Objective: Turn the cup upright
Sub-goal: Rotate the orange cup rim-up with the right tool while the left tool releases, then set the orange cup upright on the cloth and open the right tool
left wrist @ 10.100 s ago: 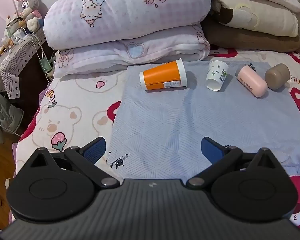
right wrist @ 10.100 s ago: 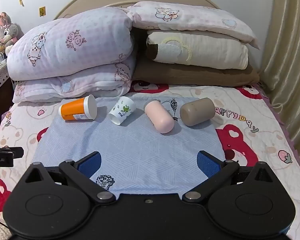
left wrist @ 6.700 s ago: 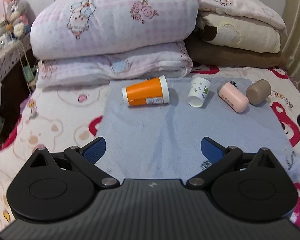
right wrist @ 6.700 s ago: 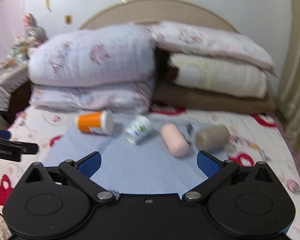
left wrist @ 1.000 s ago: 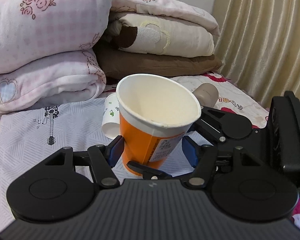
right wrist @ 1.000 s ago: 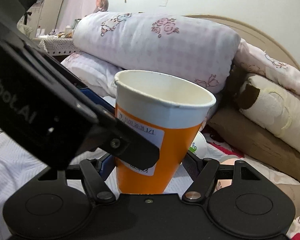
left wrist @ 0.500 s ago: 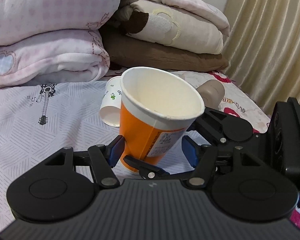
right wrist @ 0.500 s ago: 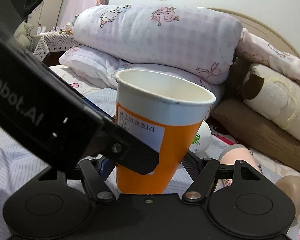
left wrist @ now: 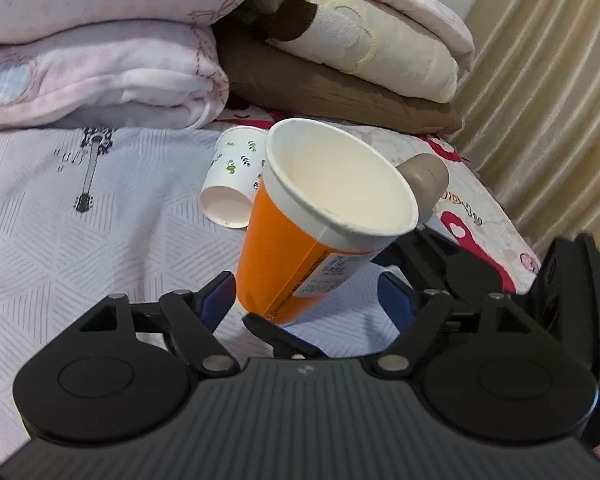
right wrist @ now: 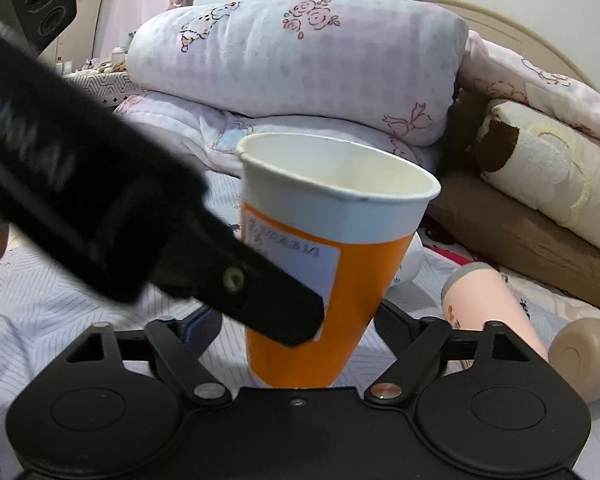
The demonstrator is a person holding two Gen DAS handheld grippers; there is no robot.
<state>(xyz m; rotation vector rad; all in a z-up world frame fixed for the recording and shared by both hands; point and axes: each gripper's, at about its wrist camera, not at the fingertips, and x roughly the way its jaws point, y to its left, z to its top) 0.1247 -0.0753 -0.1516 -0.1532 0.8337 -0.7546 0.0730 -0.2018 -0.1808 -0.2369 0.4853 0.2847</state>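
My left tool (left wrist: 306,298) and right tool (right wrist: 298,320) both stand apart around the orange paper cup (left wrist: 300,256). Cup mouth-up, tilted, on the bed's grey cloth (left wrist: 40,232).

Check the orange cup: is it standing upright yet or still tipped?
Nearly upright, mouth up. The orange cup leans a little in the left wrist view, its base on the blue cloth. Whether it stands unaided cannot be told.

Matt paper orange cup (left wrist: 300,248), soft woven cloth mat (left wrist: 100,220), black plastic tongs (left wrist: 306,300)
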